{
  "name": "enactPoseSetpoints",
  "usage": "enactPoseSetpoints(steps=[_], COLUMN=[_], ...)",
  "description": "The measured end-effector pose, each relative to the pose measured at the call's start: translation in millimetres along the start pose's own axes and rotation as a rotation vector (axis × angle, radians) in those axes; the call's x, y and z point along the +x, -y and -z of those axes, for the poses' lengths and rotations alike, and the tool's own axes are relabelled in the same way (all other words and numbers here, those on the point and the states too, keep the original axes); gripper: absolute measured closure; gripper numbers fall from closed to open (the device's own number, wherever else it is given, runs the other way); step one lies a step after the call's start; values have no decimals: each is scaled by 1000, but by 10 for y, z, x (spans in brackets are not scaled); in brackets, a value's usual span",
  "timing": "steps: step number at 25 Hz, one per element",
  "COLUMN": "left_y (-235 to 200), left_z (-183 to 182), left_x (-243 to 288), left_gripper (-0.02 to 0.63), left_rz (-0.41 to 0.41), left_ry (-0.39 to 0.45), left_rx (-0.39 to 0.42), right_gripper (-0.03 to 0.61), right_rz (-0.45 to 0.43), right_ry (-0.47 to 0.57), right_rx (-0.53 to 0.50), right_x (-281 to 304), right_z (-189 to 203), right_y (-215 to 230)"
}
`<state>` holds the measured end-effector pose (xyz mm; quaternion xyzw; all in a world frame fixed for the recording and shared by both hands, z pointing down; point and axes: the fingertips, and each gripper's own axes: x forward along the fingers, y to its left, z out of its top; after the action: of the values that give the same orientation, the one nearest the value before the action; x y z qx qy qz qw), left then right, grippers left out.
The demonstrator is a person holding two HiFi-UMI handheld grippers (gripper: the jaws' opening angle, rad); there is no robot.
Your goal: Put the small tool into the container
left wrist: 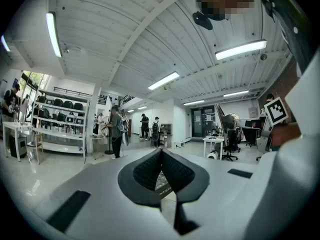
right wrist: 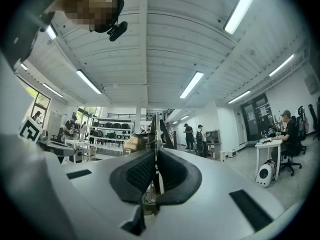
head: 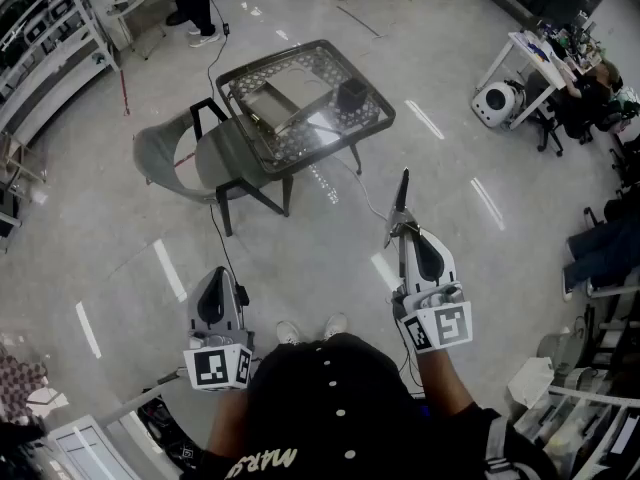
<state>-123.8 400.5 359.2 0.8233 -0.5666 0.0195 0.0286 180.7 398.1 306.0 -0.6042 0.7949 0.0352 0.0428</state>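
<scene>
The right gripper's [right wrist: 156, 151] dark ribbed fingers [right wrist: 137, 171] are clenched on the small tool [right wrist: 156, 129], a thin metal piece pinched edge-on between them, its slim end standing up past the fingertips. In the head view the same small tool [head: 401, 203] points forward out of the right gripper [head: 399, 236], narrowing to a tip, with hinged handle-like parts just at the fingers. The left gripper [left wrist: 161, 151] holds nothing; its fingers [left wrist: 147, 171] are pressed together at the tips. It [head: 217, 272] hangs low at the person's left side. The person stands on a pale, glossy floor, well apart from a glass tabletop [head: 300, 143] with a lattice border. A dark cup-like container [head: 352, 93] sits near the tabletop's far right corner, and a flat metal tray [head: 268, 108] lies on the left part. A grey chair [head: 170, 158] stands against the tabletop's near left side, and a dark cable [head: 215, 233] trails across the floor between the person and the tabletop. The step in hand looks like carrying the tool over. To do it well, keep the grip firm, step clear of the cable and chair, approach from the right side, bring the tool's tip over the container's mouth, and lower it inside before opening the fingers.
</scene>
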Motion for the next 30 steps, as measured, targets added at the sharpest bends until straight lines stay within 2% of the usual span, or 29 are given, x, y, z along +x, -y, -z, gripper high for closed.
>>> enactPoseSetpoints(steps=[11, 16, 21, 30], left_y=[164, 293, 388, 410], left_z=[-29, -42, 33, 191], left_x=[29, 33, 68, 208], left_gripper=[588, 588, 588, 588], left_rz=[-13, -32, -65, -63], left_ry=[-4, -8, -15, -53], left_rx=[7, 16, 3, -11], right_gripper=[563, 563, 563, 563], right_rz=[-20, -32, -37, -31], right_ry=[1, 7, -4, -50], right_rx=[11, 64, 71, 84], right_x=[-65, -138, -224, -178], right_z=[-8, 19, 121, 316], right_y=[141, 307, 507, 645])
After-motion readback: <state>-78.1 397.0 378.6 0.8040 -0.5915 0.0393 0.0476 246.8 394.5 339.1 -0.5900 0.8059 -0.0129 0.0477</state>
